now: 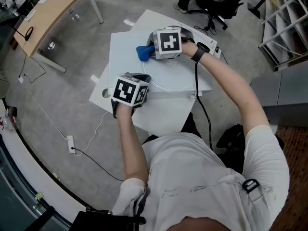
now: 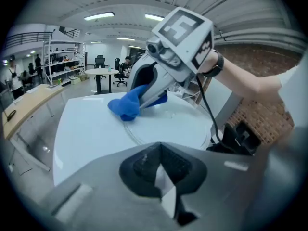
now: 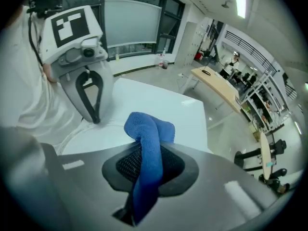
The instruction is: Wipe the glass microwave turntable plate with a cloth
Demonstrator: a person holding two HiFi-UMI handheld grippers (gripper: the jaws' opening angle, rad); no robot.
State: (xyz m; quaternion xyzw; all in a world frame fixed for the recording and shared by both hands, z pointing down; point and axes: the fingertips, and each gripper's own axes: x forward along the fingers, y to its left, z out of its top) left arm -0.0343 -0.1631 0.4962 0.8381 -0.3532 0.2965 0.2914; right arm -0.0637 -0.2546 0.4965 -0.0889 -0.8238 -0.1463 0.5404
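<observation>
My left hand-held gripper point(image 2: 162, 179) looks closed on the near rim of the turntable plate point(image 2: 173, 124), I think to steady it on the table point(image 1: 122, 47). My right hand-held gripper point(image 3: 144, 177) clamps the blue cloth point(image 3: 147, 129), which meets the plate's far edge.

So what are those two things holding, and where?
Right gripper: the blue cloth, pinched mid-length, its bunched end sticking out past the fingers. Left gripper: seemingly the glass plate, by its near rim.

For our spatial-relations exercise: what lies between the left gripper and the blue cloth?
Only bare glass plate, up to the cloth; the left gripper view shows it.
</observation>
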